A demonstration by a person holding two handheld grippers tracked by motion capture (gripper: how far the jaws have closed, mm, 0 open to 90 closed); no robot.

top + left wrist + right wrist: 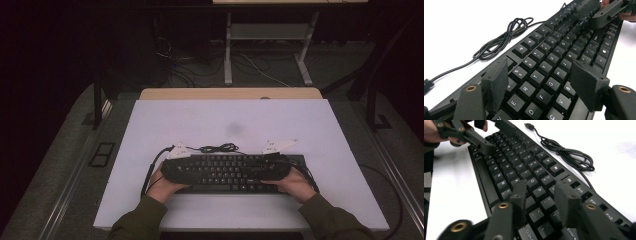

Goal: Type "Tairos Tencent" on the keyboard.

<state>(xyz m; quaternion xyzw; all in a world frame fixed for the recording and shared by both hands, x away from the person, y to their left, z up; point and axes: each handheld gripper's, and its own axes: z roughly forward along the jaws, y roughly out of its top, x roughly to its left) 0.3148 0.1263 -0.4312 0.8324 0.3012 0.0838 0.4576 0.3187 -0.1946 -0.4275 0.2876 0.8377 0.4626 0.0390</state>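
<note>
At the near middle of the table (150, 120) the keyboard (235, 172) is seen lying flat, its cable (218, 148) coiled just behind it. Over the left end the left gripper (539, 80) is held with jaws spread wide above the letter keys, nothing between them. Over the right end the right gripper (540, 195) is likewise kept parted — narrower, grasping nothing. No key looks pressed and no edge clamped — the handling is judged barely begun, nearly all left.

keyboard (230, 172) lay on the table (200, 125), near its front edge. cable (217, 148) lay coiled just behind the keyboard, left of centre. left gripper (175, 170) sat over the keyboard's left end, right gripper (272, 169) over its right end.
</note>
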